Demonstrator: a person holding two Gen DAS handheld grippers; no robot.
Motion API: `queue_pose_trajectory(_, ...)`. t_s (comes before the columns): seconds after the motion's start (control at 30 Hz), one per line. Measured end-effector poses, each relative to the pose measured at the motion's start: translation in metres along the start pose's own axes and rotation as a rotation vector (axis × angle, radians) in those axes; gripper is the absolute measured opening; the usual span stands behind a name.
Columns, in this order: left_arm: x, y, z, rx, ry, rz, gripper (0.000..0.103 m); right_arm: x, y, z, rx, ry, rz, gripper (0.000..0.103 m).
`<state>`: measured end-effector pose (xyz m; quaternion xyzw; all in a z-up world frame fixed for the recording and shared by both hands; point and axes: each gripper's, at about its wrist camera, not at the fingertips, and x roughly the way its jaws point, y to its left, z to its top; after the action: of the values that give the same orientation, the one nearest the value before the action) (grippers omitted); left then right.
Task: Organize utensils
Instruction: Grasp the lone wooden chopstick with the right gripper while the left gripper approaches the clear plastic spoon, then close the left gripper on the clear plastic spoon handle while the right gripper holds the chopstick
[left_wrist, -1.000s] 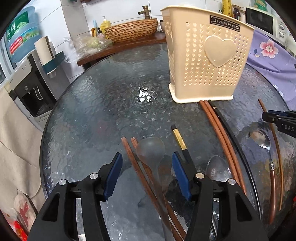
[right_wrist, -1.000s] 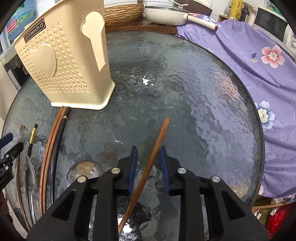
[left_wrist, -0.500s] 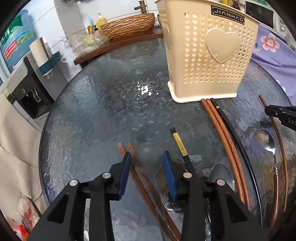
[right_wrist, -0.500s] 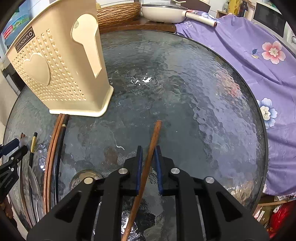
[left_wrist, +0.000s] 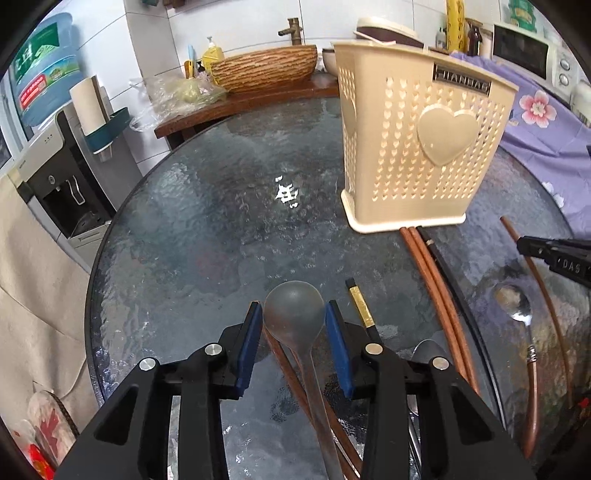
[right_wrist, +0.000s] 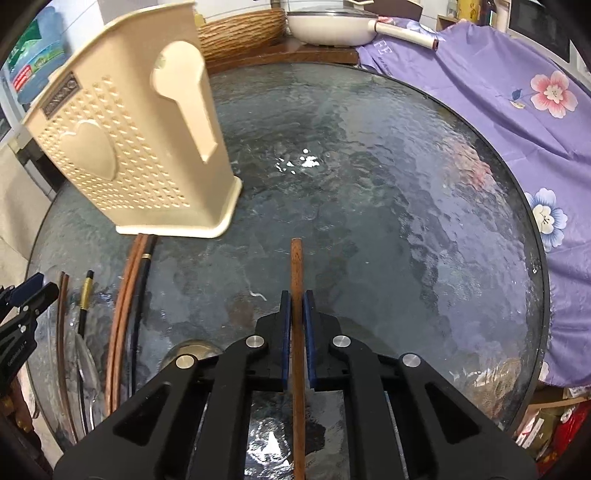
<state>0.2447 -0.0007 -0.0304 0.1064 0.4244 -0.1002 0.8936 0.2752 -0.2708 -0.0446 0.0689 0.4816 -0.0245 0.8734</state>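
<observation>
Right gripper (right_wrist: 294, 310): I have it clamped on a chopstick (right_wrist: 296, 269) over the table (right_wrist: 424, 221), left gripper (left_wrist: 294, 321) pinching a spoon (left_wrist: 294, 308); pickup step, and next I judge both need lifting into the holder (right_wrist: 122, 147).

Round textured glass table (left_wrist: 207, 236): cream utensil basket (left_wrist: 417, 147) upright, brown chopsticks (left_wrist: 436, 288), metal spoon (left_wrist: 517, 310) lying alongside
</observation>
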Motion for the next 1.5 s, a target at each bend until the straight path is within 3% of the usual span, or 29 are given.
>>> queue_pose_trajectory(0.13,-0.012,0.003,0.002,-0.008,-0.034,-0.011,0.035,-0.015,0.004,0.0,-0.003,-0.036,0.07,0.007)
queue_pose_trajectory(0.73,-0.067,0.002,0.006,-0.019,-0.175,-0.037,0.035,-0.104,0.01,-0.013,-0.12,-0.256,0.188,0.007)
queue_pose_trajectory(0.77,-0.07,0.001,0.006,-0.02,-0.184,-0.039,0.033,-0.109,0.01,-0.012,-0.124,-0.268,0.193,0.007)
queue_pose_trajectory(0.8,-0.074,0.001,0.006,-0.018,-0.193,-0.042,0.015,-0.115,0.009,-0.012,-0.127,-0.282,0.197,0.007)
queue_pose_trajectory(0.83,-0.076,0.0,0.008,-0.018,-0.197,-0.051,0.013,-0.119,0.01,-0.012,-0.13,-0.296,0.202,0.007)
queue_pose_trajectory(1.23,-0.062,0.01,0.009,-0.039,-0.164,-0.012,0.013,-0.116,0.007,-0.01,-0.119,-0.293,0.197,0.007)
queue_pose_trajectory(1.33,-0.055,0.015,0.009,-0.037,-0.149,0.006,0.02,-0.114,0.01,-0.009,-0.12,-0.291,0.195,0.007)
queue_pose_trajectory(1.43,-0.042,0.012,0.01,0.004,-0.122,0.003,0.053,-0.112,0.012,-0.008,-0.121,-0.287,0.192,0.007)
queue_pose_trajectory(1.47,-0.038,0.01,0.01,0.028,-0.115,0.005,0.061,-0.111,0.013,-0.007,-0.12,-0.284,0.189,0.007)
queue_pose_trajectory(1.5,-0.031,0.006,0.01,0.065,-0.104,0.011,0.061,-0.11,0.014,-0.007,-0.119,-0.281,0.188,0.007)
